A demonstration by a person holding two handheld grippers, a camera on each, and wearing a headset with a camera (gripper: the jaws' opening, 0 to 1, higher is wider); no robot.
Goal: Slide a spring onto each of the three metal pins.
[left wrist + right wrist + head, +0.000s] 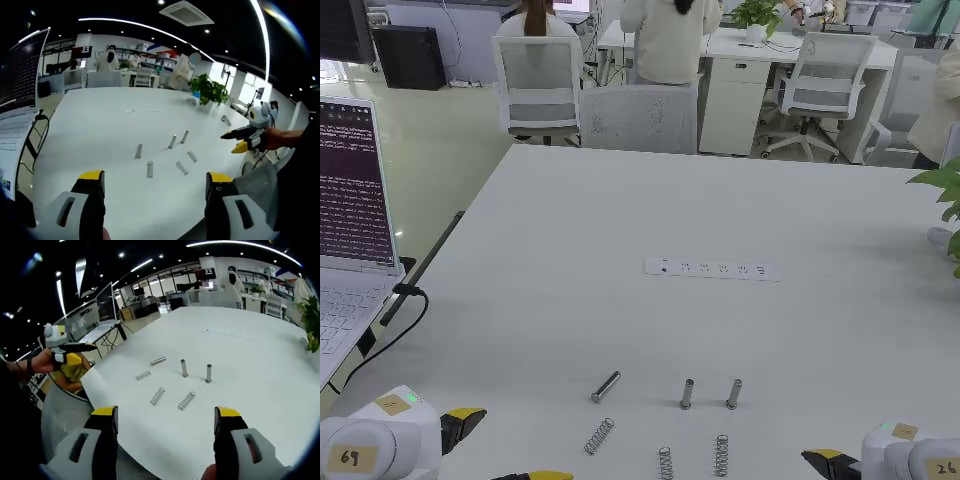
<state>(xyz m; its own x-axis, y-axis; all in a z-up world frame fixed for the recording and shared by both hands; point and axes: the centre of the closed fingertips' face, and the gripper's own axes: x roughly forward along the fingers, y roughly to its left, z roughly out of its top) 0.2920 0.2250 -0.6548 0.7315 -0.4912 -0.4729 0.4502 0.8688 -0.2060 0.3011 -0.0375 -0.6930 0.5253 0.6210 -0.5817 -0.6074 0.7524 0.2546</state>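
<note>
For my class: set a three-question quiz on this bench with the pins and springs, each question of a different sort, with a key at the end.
1. Multiple choice: how many springs lie loose on the white table? A one, B three, C five.
2. True or false: all three metal pins stand upright.
3. Fill in: the left gripper and the right gripper each have jaws that are ____.

Key: 1 B. 2 false: the leftmost pin in the head view lies on its side, while the other two stand. 3 open, holding nothing.
</note>
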